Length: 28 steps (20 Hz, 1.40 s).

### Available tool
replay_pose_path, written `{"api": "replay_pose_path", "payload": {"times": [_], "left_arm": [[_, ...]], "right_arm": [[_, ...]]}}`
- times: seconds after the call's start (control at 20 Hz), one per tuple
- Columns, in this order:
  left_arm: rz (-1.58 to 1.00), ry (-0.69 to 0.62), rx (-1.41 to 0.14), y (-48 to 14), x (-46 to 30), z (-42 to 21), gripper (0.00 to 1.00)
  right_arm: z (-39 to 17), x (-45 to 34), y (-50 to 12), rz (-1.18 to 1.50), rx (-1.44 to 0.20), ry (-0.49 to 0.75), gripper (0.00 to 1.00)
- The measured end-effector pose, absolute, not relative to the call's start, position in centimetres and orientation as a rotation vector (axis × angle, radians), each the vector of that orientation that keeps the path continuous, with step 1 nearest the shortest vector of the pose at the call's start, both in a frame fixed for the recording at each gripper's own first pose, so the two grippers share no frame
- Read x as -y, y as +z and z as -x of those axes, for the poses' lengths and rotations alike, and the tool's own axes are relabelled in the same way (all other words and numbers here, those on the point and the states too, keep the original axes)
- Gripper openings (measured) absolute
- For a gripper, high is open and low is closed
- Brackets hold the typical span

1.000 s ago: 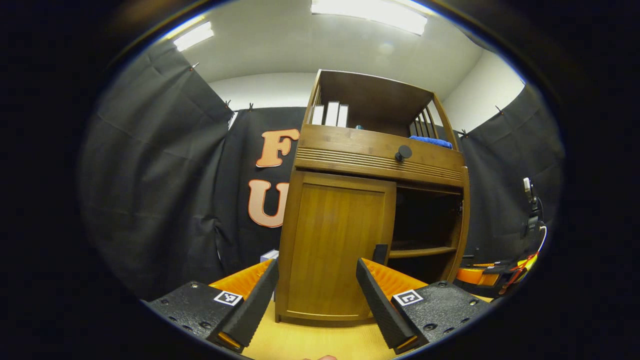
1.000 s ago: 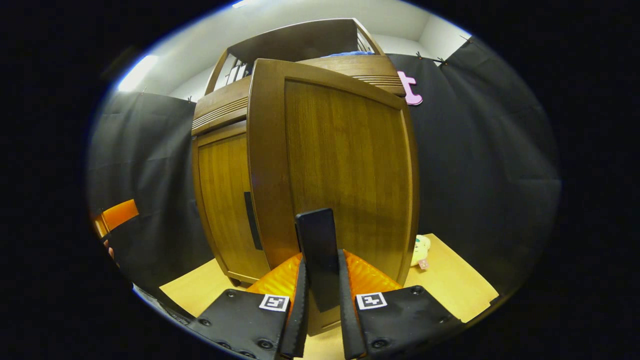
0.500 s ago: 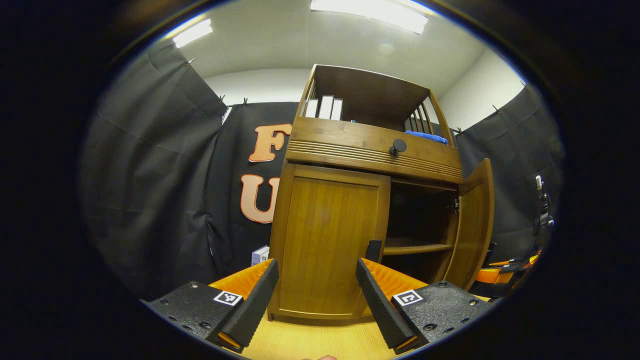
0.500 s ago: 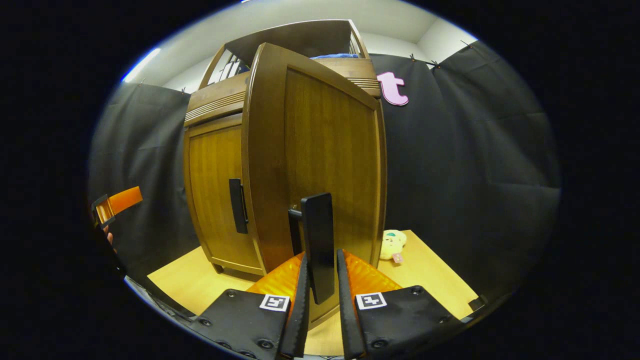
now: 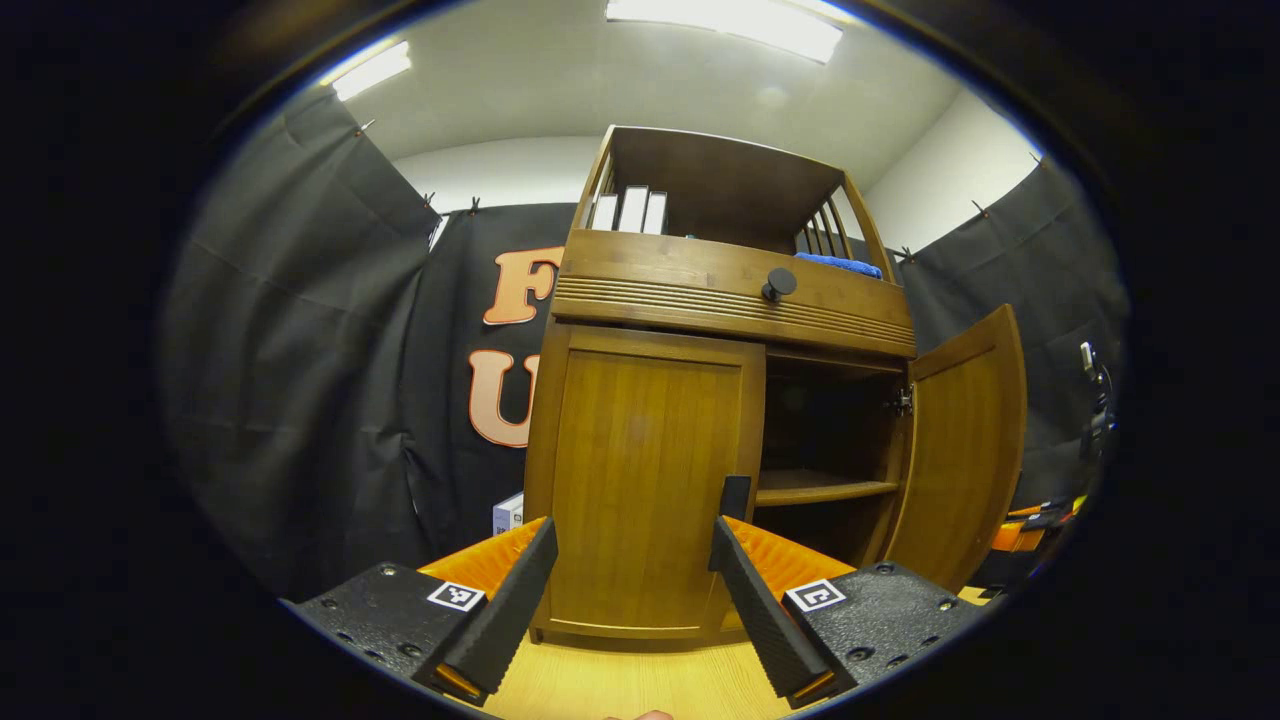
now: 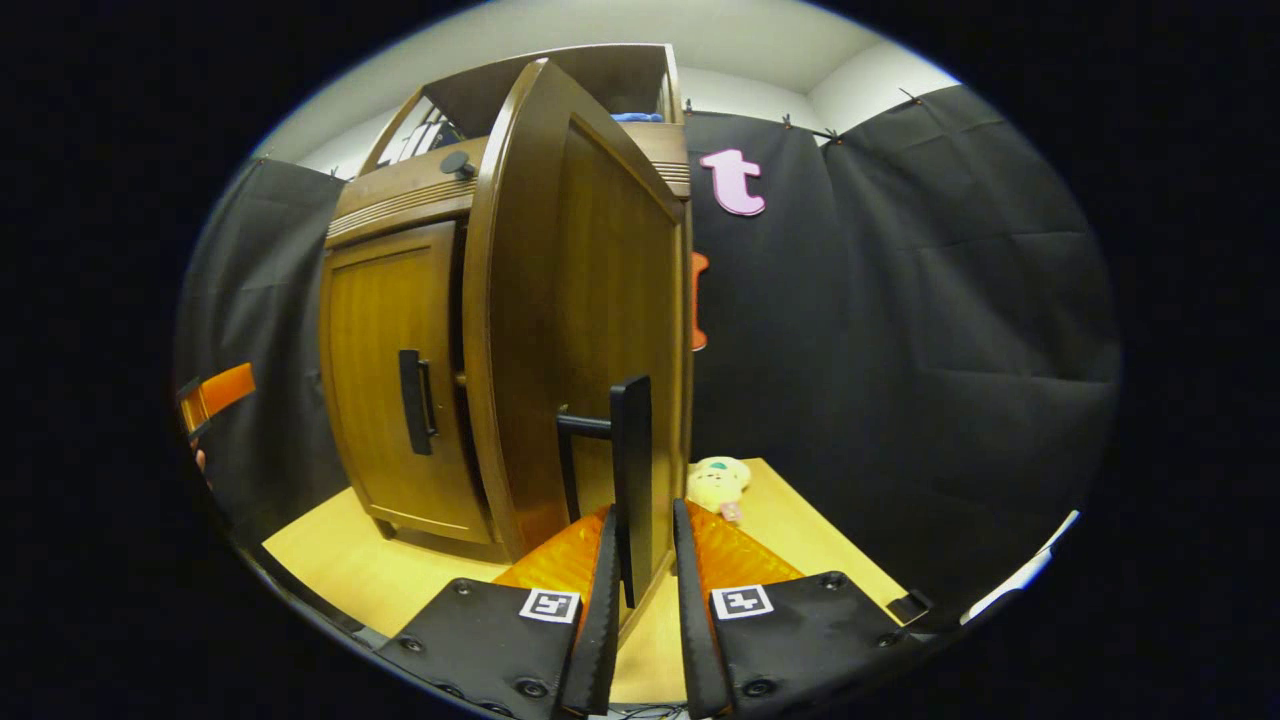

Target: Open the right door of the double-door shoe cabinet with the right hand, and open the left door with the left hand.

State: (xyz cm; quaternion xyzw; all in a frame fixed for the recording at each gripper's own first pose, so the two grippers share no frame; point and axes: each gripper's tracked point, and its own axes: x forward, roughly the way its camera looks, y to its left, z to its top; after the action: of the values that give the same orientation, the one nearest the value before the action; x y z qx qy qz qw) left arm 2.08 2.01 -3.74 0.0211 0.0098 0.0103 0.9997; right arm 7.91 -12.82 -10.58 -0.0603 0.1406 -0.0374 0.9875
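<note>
The wooden shoe cabinet [image 5: 735,290] stands on a light wood floor. Its left door [image 5: 640,490] is closed, and the dark bar handle [image 5: 735,497] sits at that door's inner edge. My left gripper [image 5: 632,540] is open just in front of this door, with the handle above its right finger and not touching it. The right door [image 5: 955,440] is swung wide, showing a dark inside with a shelf [image 5: 820,490]. In the right gripper view my right gripper [image 6: 642,520] is shut on the right door's handle [image 6: 632,450], seen edge-on with the door [image 6: 590,300].
A drawer with a round knob [image 5: 778,285] sits above the doors. White binders [image 5: 630,210] and a blue cloth [image 5: 840,264] lie on the top shelf. A small white box [image 5: 507,513] stands left of the cabinet. A plush toy [image 6: 718,482] lies on the floor behind the open door.
The right door has swung further outward with my right gripper still shut on its handle. My left gripper stayed open, shifting slightly relative to the closed left door.
</note>
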Motion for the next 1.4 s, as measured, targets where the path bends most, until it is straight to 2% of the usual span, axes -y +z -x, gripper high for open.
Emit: {"api": "replay_pose_path", "payload": {"times": [0.05, 0.1, 0.15, 0.2, 0.3, 0.35, 0.4, 0.45, 0.5, 0.55, 0.6, 0.65, 0.85, 0.9, 0.95, 1.2, 1.35, 1.4], "left_arm": [[-0.042, 0.020, -0.020, -3.9, -2.0, -2.1, 0.95], [-0.042, 0.021, -0.022, -3.9, -2.0, -2.2, 0.92], [-0.044, 0.024, -0.025, -4.1, -2.1, -2.1, 0.92], [-0.045, 0.027, -0.027, -4.3, -2.1, -2.1, 0.94], [-0.049, 0.031, -0.035, -4.6, -2.3, -2.1, 0.94], [-0.049, 0.031, -0.038, -4.8, -2.3, -2.1, 0.94], [-0.048, 0.031, -0.038, -4.9, -2.2, -2.1, 0.95], [-0.047, 0.031, -0.038, -4.9, -2.4, -2.0, 0.95], [-0.048, 0.033, -0.039, -4.8, -2.5, -2.0, 0.92], [-0.050, 0.039, -0.038, -4.9, -2.6, -1.9, 0.95], [-0.053, 0.043, -0.039, -4.8, -2.8, -1.9, 0.95], [-0.054, 0.046, -0.041, -4.8, -2.9, -1.8, 0.95], [-0.063, 0.057, -0.048, -5.0, -3.3, -1.4, 0.94], [-0.064, 0.059, -0.049, -4.9, -3.4, -1.4, 0.92], [-0.065, 0.059, -0.051, -5.0, -3.4, -1.3, 0.95], [-0.070, 0.059, -0.051, -5.0, -3.1, -0.8, 0.95], [-0.070, 0.051, -0.049, -5.0, -2.9, -0.4, 0.92], [-0.073, 0.054, -0.045, -4.9, -2.9, -0.2, 0.94]], "right_arm": [[-7.7, 14.1, -10.5, 0.132, -0.286, -0.111, 0.30], [-7.6, 14.5, -10.1, 0.114, -0.270, -0.104, 0.38], [-7.9, 15.0, -10.3, 0.094, -0.272, -0.108, 0.17], [-7.9, 15.4, -10.1, 0.072, -0.259, -0.109, 0.23], [-7.7, 16.3, -10.1, 0.059, -0.254, -0.092, 0.23], [-7.7, 16.7, -10.1, 0.062, -0.253, -0.078, 0.31], [-7.7, 17.0, -10.0, 0.065, -0.250, -0.062, 0.23], [-7.6, 17.3, -10.1, 0.068, -0.246, -0.044, 0.26], [-7.5, 17.7, -10.1, 0.070, -0.238, -0.029, 0.21], [-7.3, 18.3, -10.0, 0.062, -0.233, -0.017, 0.16], [-7.4, 18.8, -9.9, 0.053, -0.235, -0.003, 0.16], [-7.6, 19.1, -9.9, 0.057, -0.236, 0.010, 0.24], [-7.8, 20.7, -9.7, 0.050, -0.246, 0.041, 0.31], [-7.9, 20.8, -9.8, 0.045, -0.247, 0.053, 0.34], [-7.9, 21.0, -9.8, 0.040, -0.249, 0.065, 0.34], [-7.8, 20.7, -9.9, 0.020, -0.228, 0.090, 0.37], [-7.2, 20.4, -10.2, 0.022, -0.224, 0.067, 0.39], [-6.8, 20.6, -10.1, 0.027, -0.219, 0.051, 0.39]]}}
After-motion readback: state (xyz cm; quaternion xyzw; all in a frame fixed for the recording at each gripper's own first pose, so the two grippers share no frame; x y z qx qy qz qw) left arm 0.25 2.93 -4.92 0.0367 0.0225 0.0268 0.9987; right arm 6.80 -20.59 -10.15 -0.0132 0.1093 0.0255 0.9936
